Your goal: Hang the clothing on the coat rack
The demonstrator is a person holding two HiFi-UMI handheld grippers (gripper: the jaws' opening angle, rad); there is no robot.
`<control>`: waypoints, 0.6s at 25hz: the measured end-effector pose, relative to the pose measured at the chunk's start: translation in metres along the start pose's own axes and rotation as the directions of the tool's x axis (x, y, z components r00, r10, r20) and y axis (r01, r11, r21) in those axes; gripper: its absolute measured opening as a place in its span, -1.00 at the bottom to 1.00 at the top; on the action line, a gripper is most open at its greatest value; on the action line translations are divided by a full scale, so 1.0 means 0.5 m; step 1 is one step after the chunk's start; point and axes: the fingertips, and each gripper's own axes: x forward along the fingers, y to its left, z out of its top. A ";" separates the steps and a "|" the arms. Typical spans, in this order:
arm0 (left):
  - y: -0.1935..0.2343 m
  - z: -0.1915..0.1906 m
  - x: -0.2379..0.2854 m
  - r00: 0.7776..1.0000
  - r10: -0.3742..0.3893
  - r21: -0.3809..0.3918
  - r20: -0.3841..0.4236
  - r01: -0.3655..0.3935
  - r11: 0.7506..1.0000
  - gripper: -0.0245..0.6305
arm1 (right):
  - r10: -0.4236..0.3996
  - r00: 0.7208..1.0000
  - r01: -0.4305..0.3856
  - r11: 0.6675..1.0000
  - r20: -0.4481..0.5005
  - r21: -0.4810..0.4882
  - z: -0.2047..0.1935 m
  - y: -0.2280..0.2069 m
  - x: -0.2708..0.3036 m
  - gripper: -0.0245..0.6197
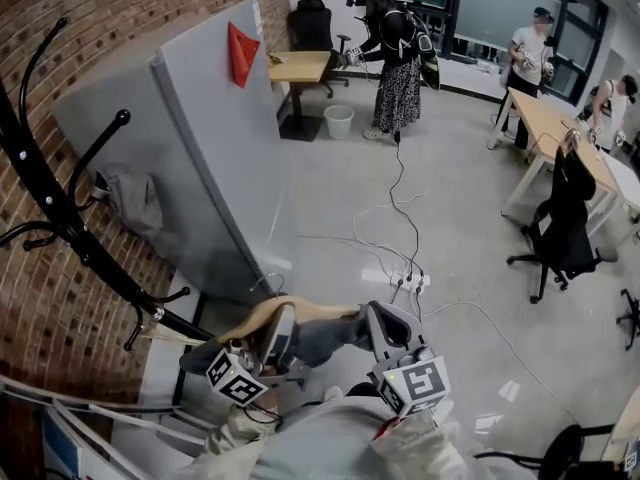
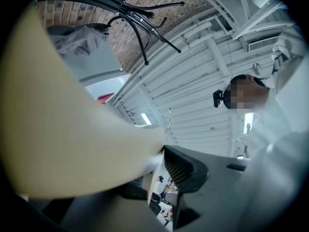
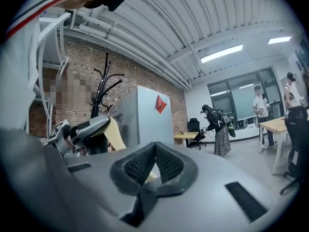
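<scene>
Between the two pairs of fingers: cream clothing point(image 1: 300, 310) held up, apart from the coat rack point(image 1: 60, 208).
The left gripper point(image 1: 284, 318) has its fingers almost together. The clothing is draped over one finger and caught in the narrow gap beside the ribbed pad of the other. The right gripper point(image 3: 154, 162) has its fingers pressed together at the tips, with a sliver of the cream fabric pinched where they meet. The cloth spans from one pair of fingers across to the other. The black coat rack stands up and to the left of the left fingers, well apart from them, against a brick wall point(image 1: 50, 288).
</scene>
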 end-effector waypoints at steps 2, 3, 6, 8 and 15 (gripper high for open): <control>0.008 0.002 0.000 1.000 0.004 0.004 0.002 -0.004 1.000 -0.62 | -0.002 1.000 0.002 1.000 0.000 0.003 0.000 -0.005 0.012 -0.85; 0.012 0.004 0.001 1.000 0.007 0.006 0.005 -0.007 1.000 -0.62 | 0.000 1.000 0.000 1.000 0.002 0.005 0.002 -0.008 0.018 -0.85; 0.031 0.010 0.005 1.000 0.023 0.010 0.017 -0.023 1.000 -0.62 | 0.017 1.000 -0.017 1.000 0.004 0.010 0.003 -0.012 0.039 -0.85; 0.047 0.016 0.008 0.999 0.036 0.012 0.025 -0.037 0.999 -0.62 | 0.031 1.000 -0.031 0.999 -0.001 0.014 -0.002 -0.015 0.059 -0.85; 0.099 0.045 0.028 0.992 0.106 0.059 0.074 -0.111 0.992 -0.62 | 0.125 0.992 -0.125 0.992 -0.008 0.023 0.016 -0.029 0.158 -0.85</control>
